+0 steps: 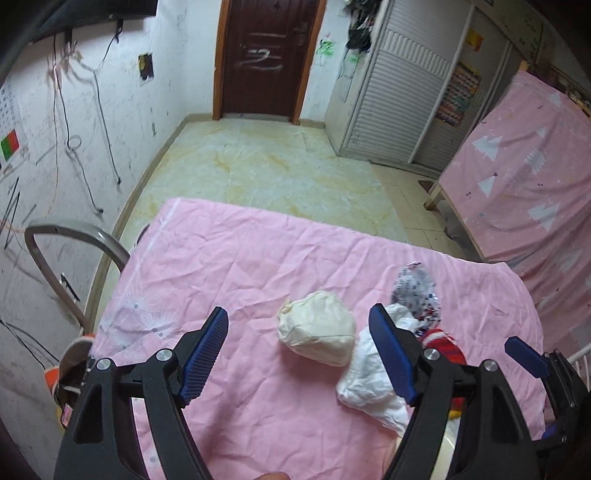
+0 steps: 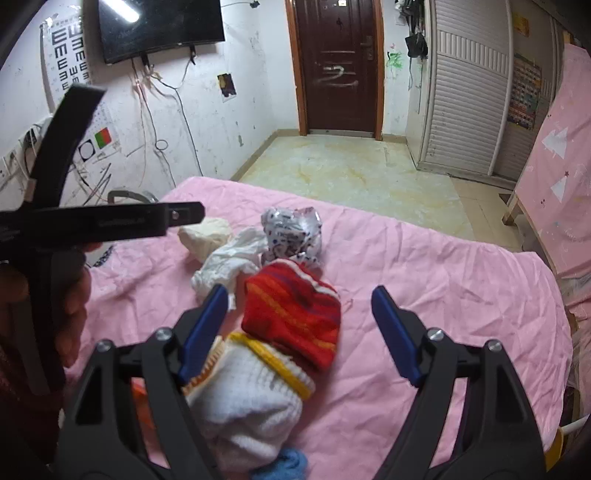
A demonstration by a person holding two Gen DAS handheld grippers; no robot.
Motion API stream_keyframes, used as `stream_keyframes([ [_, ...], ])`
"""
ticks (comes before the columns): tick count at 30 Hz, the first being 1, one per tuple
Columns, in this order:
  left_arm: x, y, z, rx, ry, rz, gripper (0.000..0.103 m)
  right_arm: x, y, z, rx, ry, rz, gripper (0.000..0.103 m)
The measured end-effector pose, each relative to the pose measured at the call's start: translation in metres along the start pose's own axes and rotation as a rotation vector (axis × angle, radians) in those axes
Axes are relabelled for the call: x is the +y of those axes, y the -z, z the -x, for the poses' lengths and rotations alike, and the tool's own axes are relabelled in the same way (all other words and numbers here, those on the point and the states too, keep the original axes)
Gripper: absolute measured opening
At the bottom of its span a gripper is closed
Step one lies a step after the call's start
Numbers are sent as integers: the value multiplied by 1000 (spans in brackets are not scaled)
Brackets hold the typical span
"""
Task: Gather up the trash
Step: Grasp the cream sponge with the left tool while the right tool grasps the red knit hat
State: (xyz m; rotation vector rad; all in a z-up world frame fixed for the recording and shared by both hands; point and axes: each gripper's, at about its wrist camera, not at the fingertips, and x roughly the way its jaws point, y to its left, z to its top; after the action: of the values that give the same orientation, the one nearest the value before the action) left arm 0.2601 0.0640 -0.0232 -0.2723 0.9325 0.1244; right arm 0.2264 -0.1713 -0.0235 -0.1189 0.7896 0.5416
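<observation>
While spread over pink sheet [image 1: 229,258]:
left gripper [image 1: 299,328]: released, straddling cream crumpled paper wad [image 1: 317,332]; pinch centre.
right gripper [image 2: 299,306]: released, empty.

Wrinkled matt pink cloth sheet [image 1: 258,258]; crumpled paper [image 1: 317,332]

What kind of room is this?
Probably a bedroom at home: a wrinkled pink bedsheet underneath, a white louvered wardrobe, a dark brown wooden door and a black wall-mounted television.

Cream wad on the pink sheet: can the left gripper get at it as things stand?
Probably yes. The left gripper is open, and the cream wad lies just ahead between its fingers with nothing on top. The white tissue touches its right side and might get pinched too.
</observation>
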Motion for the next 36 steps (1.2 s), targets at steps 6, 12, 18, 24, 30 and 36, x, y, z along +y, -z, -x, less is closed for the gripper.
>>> stream_keyframes([
  [6, 13, -2, -29, 67, 21, 90, 69, 0, -3, -15, 32, -2, 11, 76],
  [12, 13, -4, -39, 88, 61, 128, 69, 1, -1, -23, 56, -28, 25, 70],
  [18, 0, -2, -47, 104, 71, 121, 69, -6, 0, -30, 79, -52, -17, 54],
  [24, -4, -6, -50, 105, 87, 150, 61, -17, -2, -22, 52, -52, -76, 22],
  [30, -3, 0, -45, 104, 67, 134, 40, -20, 1, -15, 30, -49, -95, 17],
  [36, 4, 1, -22, 48, 52, 154, 40, -28, -2, 7, -30, -46, -119, 17],
])
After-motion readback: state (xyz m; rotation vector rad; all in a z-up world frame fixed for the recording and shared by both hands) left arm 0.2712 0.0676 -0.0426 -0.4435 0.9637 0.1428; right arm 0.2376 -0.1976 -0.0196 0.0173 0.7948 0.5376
